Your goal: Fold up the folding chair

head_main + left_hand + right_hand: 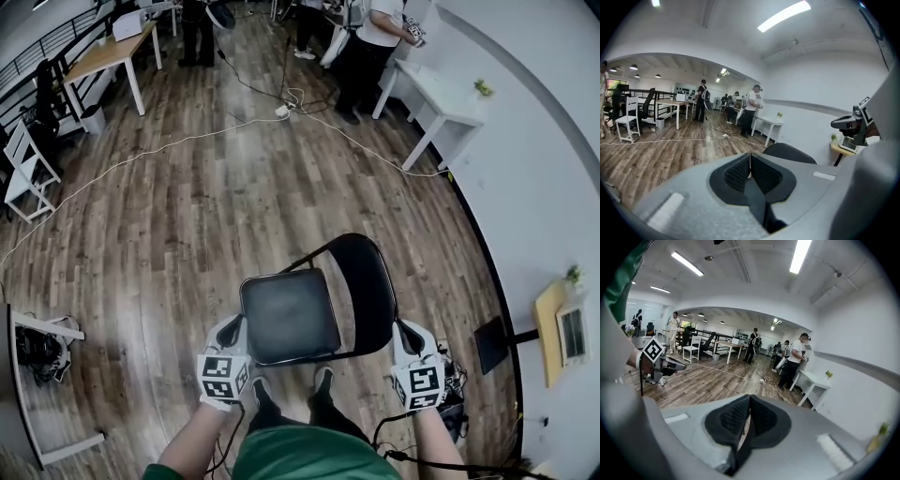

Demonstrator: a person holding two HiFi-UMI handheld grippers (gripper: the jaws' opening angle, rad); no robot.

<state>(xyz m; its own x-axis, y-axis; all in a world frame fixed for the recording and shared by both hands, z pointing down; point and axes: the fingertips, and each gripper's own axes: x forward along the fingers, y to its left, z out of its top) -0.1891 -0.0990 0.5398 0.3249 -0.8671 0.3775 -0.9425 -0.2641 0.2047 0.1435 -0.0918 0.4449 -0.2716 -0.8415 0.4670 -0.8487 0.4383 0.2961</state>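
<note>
A black folding chair (314, 305) stands unfolded on the wooden floor (187, 206), right in front of my feet. Its seat lies flat and its curved backrest is on the far right side. My left tongs (750, 159) are just beside the seat's left edge, and my right tongs (749, 401) just beside the backrest's right side. Both tongs are closed, pads pressed together, with nothing between them.

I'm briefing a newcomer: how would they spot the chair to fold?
On the wood floor, nearest the camera, the folding chair stands between the left gripper and right gripper. It is all black with a rounded back, unlike the white chair far left.
</note>
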